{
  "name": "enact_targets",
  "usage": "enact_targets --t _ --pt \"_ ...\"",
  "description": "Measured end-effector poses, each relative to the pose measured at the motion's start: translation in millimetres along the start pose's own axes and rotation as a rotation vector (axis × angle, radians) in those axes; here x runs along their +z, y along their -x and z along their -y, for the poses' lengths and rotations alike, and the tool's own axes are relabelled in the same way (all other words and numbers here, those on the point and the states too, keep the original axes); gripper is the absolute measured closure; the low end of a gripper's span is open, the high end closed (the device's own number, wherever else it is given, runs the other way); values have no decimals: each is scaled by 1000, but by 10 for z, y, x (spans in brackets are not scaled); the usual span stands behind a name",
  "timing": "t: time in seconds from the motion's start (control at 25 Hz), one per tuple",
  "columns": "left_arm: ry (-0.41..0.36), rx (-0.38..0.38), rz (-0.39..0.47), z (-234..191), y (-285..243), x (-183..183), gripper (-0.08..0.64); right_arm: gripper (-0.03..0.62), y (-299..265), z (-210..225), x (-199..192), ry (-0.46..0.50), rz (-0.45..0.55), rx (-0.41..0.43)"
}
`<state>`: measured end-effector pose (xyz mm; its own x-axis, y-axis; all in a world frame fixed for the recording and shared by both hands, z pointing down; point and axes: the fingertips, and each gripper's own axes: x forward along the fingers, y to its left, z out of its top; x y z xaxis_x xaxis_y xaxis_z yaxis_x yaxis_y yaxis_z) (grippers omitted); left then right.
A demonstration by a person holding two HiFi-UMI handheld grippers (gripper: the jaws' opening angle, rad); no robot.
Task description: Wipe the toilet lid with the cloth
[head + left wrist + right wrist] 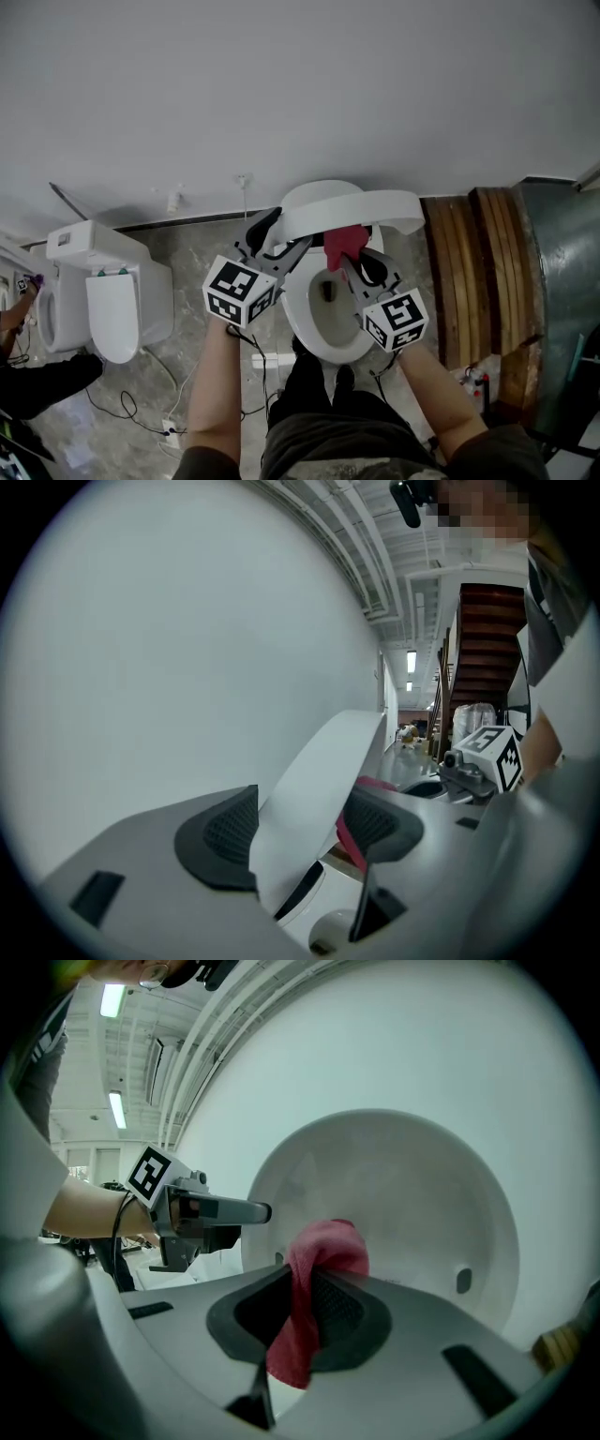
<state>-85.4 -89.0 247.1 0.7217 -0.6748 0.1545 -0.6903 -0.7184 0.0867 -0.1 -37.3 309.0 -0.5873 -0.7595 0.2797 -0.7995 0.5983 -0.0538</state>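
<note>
The white toilet lid (pixel 352 211) is tilted up above the bowl (pixel 328 323). My left gripper (pixel 281 246) is shut on the lid's left edge; in the left gripper view the thin white lid (pixel 314 780) runs between the dark pads (pixel 220 836). My right gripper (pixel 354 258) is shut on a red cloth (pixel 343 242). In the right gripper view the cloth (pixel 314 1269) bunches out of the jaws and touches the lid's round underside (pixel 403 1194). The left gripper (pixel 202 1213) shows at that view's left.
A second white toilet (pixel 103 300) stands at the left, with cables (pixel 141 412) on the stone floor. Curved wooden planks (pixel 478 272) and a grey metal sheet (pixel 562 281) stand at the right. Another person's arm (pixel 14 319) shows at the left edge. The wall rises close behind the toilet.
</note>
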Motion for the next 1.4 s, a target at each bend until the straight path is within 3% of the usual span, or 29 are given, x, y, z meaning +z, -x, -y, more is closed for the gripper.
enact_targets --t 0.32,0.4,0.56,0.8,1.12,1.4 --pt "-112 43 -107 598 412 -507 267 549 449 -367 -321 5 -39 72" --pt "-86 67 -100 703 491 -605 267 549 553 -452 -447 10 -55 90" --pt "35 97 -37 829 681 -625 268 549 692 -572 -626 17 -79 109" --pt "85 168 -9 866 961 -679 267 549 871 -704 -680 23 -76 136" --pt "83 213 19 939 990 -412 268 549 1184 -956 -412 93 -34 227" --pt "54 258 101 948 915 104 268 549 1508 -1050 102 101 43 294"
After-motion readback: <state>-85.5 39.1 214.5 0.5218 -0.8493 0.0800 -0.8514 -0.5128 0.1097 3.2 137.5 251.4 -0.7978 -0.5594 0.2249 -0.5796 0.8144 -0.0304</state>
